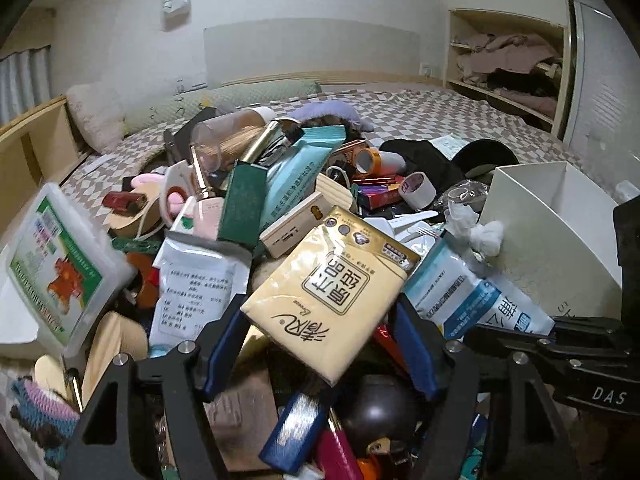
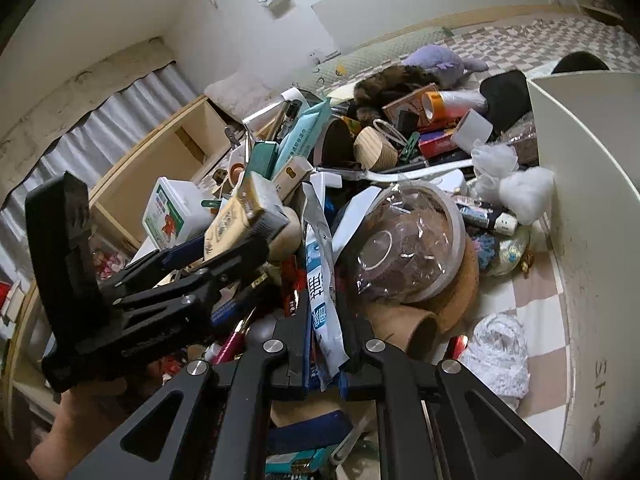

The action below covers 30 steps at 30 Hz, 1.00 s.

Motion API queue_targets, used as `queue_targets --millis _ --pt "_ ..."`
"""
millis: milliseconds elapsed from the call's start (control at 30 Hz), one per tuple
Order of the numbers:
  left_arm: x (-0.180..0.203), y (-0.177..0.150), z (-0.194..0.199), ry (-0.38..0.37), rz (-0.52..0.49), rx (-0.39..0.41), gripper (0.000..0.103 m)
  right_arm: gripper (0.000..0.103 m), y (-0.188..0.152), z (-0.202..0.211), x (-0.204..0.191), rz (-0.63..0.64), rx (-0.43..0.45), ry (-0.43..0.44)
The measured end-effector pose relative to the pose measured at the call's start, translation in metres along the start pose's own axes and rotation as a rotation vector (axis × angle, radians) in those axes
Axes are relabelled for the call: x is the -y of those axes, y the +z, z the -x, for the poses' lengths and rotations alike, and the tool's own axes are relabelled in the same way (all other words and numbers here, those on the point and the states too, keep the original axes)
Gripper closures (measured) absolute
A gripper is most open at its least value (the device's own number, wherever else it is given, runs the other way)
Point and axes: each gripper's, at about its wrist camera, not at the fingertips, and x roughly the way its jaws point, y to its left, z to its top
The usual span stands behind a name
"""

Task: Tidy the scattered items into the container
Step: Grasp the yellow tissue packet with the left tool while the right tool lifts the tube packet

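A pile of scattered items covers the checkered bed. In the left wrist view my left gripper (image 1: 320,308) is shut on a yellow tissue pack (image 1: 332,280), its blue pads pressing both long edges, and the pack is raised a little over the pile. The right wrist view shows the same left gripper (image 2: 224,240) holding the tissue pack (image 2: 240,212) tilted. My right gripper (image 2: 324,304) is shut on a thin blue-and-white wipes packet (image 2: 318,280), which also shows as the packet (image 1: 476,296) at the right. The white container (image 1: 552,232) (image 2: 580,200) stands open just right of both grippers.
A green-and-white plastic box (image 1: 60,264), a tape roll (image 1: 418,188), a clear-lidded bowl (image 2: 404,248) and white cotton wads (image 2: 524,192) lie in the pile. A wooden shelf unit (image 2: 160,168) borders the bed on the left. Wardrobe shelves (image 1: 508,68) stand at the far right.
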Motion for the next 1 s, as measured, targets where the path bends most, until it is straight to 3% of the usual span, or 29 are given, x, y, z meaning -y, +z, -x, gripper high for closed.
queue_targets --millis 367,1000 --pt "-0.002 -0.022 0.024 -0.025 0.104 -0.022 0.033 0.092 -0.006 0.017 -0.013 0.033 0.023 -0.045" --pt "0.011 -0.041 0.074 -0.061 0.119 0.010 0.033 0.092 -0.030 0.063 -0.027 -0.019 0.100 -0.038"
